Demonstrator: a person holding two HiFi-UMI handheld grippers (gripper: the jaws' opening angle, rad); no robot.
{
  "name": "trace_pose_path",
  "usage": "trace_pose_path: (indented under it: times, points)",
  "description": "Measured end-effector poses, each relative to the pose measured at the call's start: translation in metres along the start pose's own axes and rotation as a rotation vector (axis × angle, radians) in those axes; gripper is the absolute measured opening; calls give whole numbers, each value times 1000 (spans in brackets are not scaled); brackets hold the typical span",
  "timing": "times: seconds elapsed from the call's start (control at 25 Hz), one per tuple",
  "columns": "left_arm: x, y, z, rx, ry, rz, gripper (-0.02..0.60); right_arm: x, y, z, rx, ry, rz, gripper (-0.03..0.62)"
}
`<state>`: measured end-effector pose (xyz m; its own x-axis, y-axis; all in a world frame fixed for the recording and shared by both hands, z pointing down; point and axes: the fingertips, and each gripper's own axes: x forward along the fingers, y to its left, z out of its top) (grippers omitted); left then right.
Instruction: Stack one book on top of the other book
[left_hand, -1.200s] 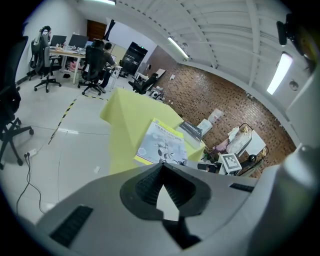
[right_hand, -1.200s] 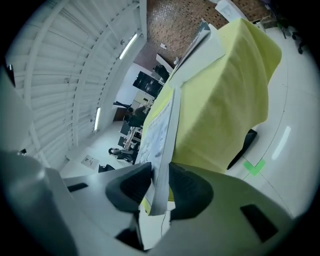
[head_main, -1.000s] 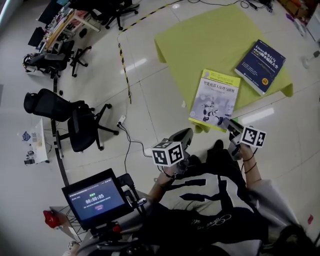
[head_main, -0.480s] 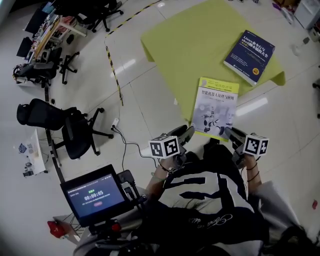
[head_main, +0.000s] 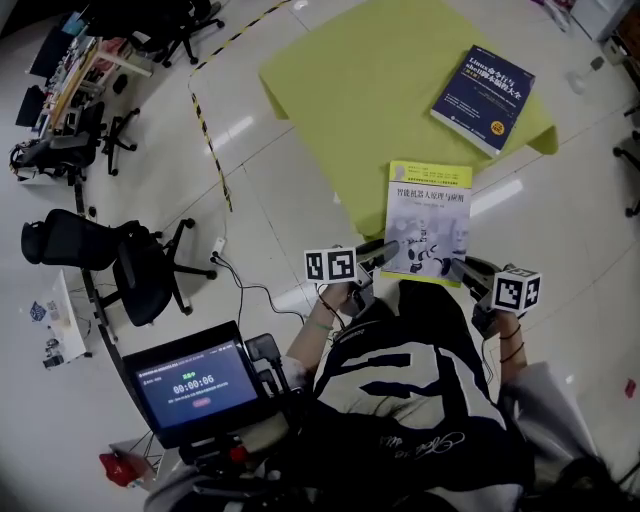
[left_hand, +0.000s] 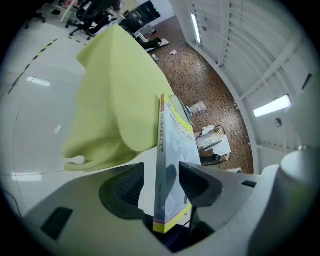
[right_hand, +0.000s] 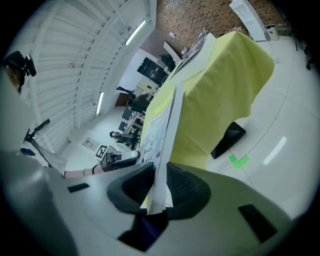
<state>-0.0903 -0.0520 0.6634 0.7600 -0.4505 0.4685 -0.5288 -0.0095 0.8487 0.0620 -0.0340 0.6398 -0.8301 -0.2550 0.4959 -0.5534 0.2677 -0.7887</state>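
L jaws: we're just opening left gripper (head_main: 385, 250) wide astride yellow-and-white paperback book's (head_main: 428, 210) corner, no squeeze.
R jaws: right gripper (head_main: 462, 268) clamping it.
Next: closing left, we're guessing.

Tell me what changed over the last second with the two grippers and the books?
The left gripper moved forward to the near left corner of the white-and-yellow paperback book; its jaws have just been opening and straddle its edge without pressing. Unchanged: the right gripper clamps the near right corner; the dark blue book lies on the yellow-green cloth.
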Motion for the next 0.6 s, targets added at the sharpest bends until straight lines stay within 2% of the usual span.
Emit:
trace_pose_path:
  times: [0.12,0.2,0.28,0.36,0.4,0.6]
  points:
    - [11,-6,12,-90,-39,-43,210,-3,1,-3,-40,35,-40,80]
    - [21,-12,19,-102,-47,-57,209,-3,-1,-2,-58,44,-63,76]
    - [28,-12,20,-39,-20,-22,206,-2,-3,1,-64,36,-76,73]
    - [27,-11,20,50,8,31,155,-1,0,3,-62,22,-71,74]
    - [23,-14,20,78,11,45,151,-2,4,3,-60,15,-64,74]
    - [-1,-40,23,146,-46,68,126,-10,30,3,-84,-5,-26,81]
